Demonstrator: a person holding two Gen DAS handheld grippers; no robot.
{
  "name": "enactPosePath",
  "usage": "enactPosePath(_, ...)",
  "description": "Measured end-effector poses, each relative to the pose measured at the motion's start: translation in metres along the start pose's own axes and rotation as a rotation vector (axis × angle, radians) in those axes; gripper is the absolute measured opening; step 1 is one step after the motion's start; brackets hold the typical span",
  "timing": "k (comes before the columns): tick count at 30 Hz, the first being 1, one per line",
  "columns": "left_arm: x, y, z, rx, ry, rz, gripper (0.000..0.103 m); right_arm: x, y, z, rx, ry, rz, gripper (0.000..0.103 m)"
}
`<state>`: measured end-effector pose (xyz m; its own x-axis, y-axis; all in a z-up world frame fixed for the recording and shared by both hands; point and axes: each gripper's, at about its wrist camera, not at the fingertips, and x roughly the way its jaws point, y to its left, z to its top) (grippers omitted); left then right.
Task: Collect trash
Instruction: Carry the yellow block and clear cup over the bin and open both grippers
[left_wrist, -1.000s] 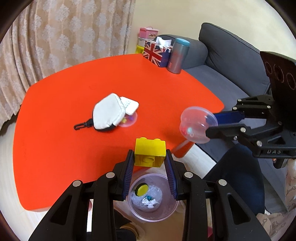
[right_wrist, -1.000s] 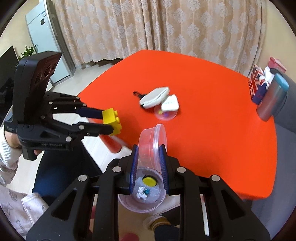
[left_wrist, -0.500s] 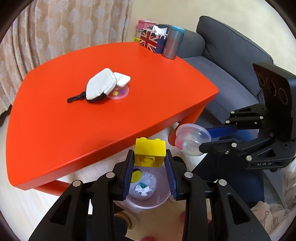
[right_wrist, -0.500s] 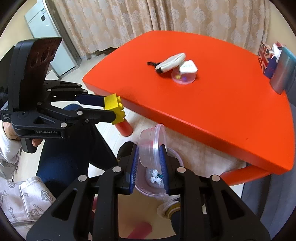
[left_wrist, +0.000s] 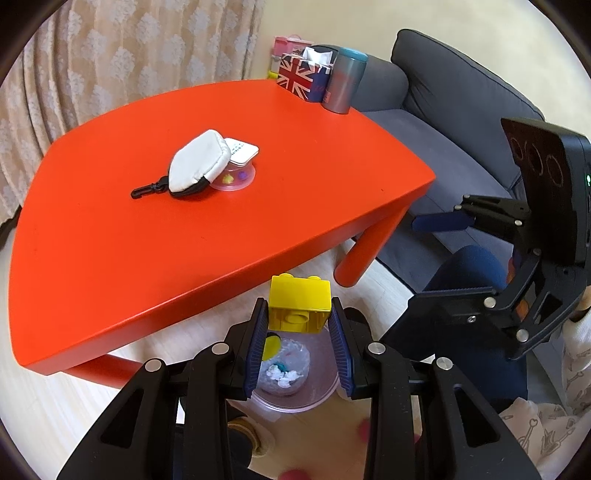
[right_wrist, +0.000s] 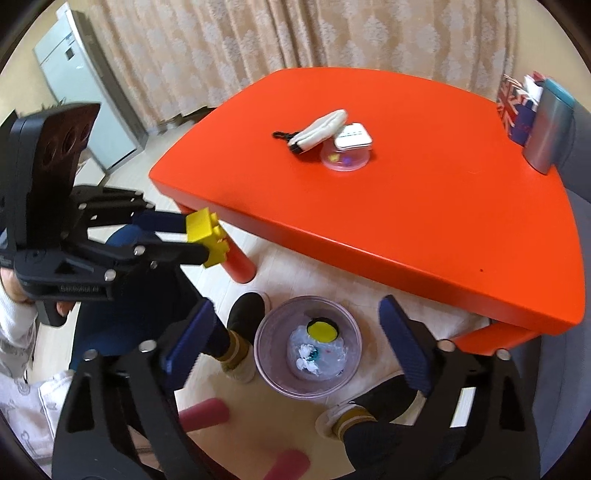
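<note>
Where the clear plastic bin (right_wrist: 308, 347) stands on the floor beside the red worktop (right_wrist: 388, 214), it lies directly below both tools. Its contents are partly legible: a yellow disc (right_wrist: 322, 329), white crumpled scraps (right_wrist: 308, 360) and clear plastic film; whether the film is a separate item cannot be told. In the left wrist view the bin (left_wrist: 295, 384) is largely hidden behind the left tool's fingers.

The yellow building block (left_wrist: 298, 309) is clamped between the pads of the left tool (left_wrist: 298, 332), held above the bin and clear of the worktop edge. The right tool (right_wrist: 295, 343) has its jaws opening, spread wide, with nothing pressed between the pads; the bin shows through the gap.

On the worktop, well apart from both tools, a white pouch (left_wrist: 197, 166) leans on a small white box (left_wrist: 240, 150), which sits on a clear lidded cup (left_wrist: 236, 179). At the far edge stand a flag-print box (left_wrist: 301, 81) and a grey tumbler (left_wrist: 343, 86). The person's legs and slippers are cut off at the frame bottom.
</note>
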<state>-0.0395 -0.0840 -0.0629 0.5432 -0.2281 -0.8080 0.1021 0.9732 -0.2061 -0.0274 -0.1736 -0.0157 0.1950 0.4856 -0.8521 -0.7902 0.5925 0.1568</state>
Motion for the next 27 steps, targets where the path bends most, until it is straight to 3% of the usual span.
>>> enactPosePath(24,0.012,-0.019,-0.002,0.044,0.045,-0.023,0.034,-0.021,-0.019,-0.001,0.071,-0.043,-0.078,0.095)
enactPosePath(26,0.013,-0.018,-0.002,0.04,0.045,-0.024,0.044,-0.022,-0.02,-0.001,0.075,-0.045,-0.081,0.095)
enactPosePath(27,0.012,-0.018,-0.002,0.039,0.041,-0.024,0.063,-0.022,-0.021,-0.001,0.077,-0.045,-0.08,0.095)
